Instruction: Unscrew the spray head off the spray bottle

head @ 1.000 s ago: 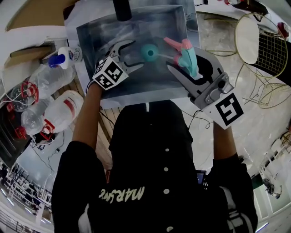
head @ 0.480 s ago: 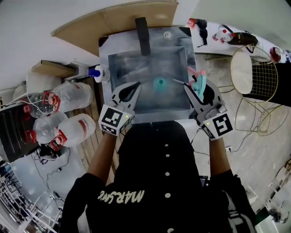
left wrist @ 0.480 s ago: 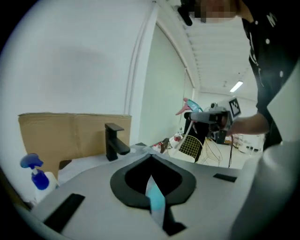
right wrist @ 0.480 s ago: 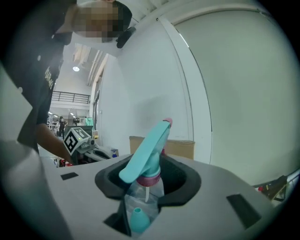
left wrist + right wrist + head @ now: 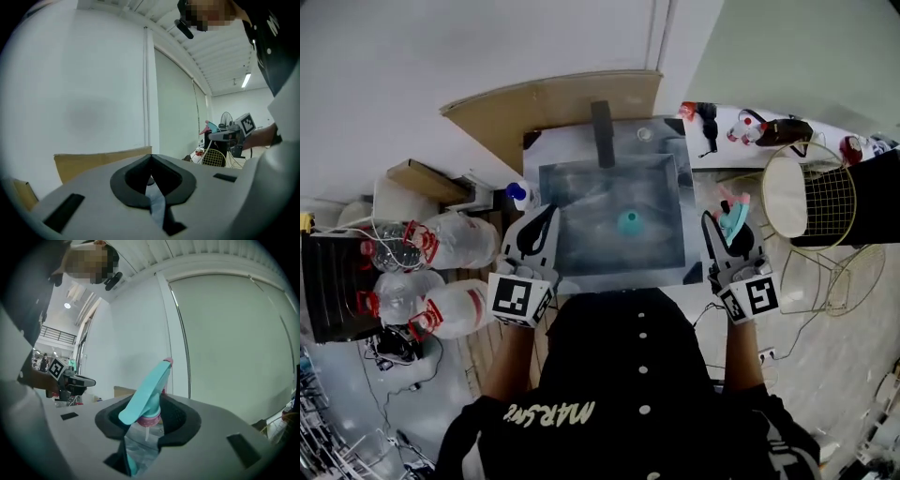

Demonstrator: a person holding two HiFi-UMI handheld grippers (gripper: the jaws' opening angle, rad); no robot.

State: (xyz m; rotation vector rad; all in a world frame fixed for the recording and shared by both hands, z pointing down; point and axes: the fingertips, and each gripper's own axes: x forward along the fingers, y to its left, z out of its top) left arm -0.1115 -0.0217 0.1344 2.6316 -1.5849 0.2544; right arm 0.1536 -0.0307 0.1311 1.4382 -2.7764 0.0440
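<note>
The right gripper (image 5: 728,234) is clamped on the spray head (image 5: 147,392). The teal trigger body sticks up between the jaws, with its pink collar and a bit of the dip tube hanging free below, so the head is clearly off the bottle. The left gripper (image 5: 548,212) has its jaws pressed together with nothing in them. It is held up roughly level, facing the wall.

Out from there, the spray bottle (image 5: 628,222) seems to be the teal round shape standing in the basin of the sink (image 5: 581,248), below the faucet (image 5: 602,134). Neither gripper touches it. The left gripper is over the sink's left edge and the right gripper, with the head, is off the right edge, both well apart from the bottle.

I'd say the unscrewing itself is finished. All that looks left is putting the head down somewhere, if that's wanted at all.

A second ago both grippers were down over the basin. The left jaws stood wide open just beside the bottle, and the right gripper held the head close by on the other side. Since then the left jaws have snapped shut on nothing and both grippers have come up and back towards the person, spreading to either side of the sink. The right grip on the head looks the same as before, and the bottle sits in the same part of the basin. The person has also straightened up, so the sink looks smaller and more of the room shows. That includes the big water jugs (image 5: 455,239) on the left and a wire chair (image 5: 811,202) on the right.
</note>
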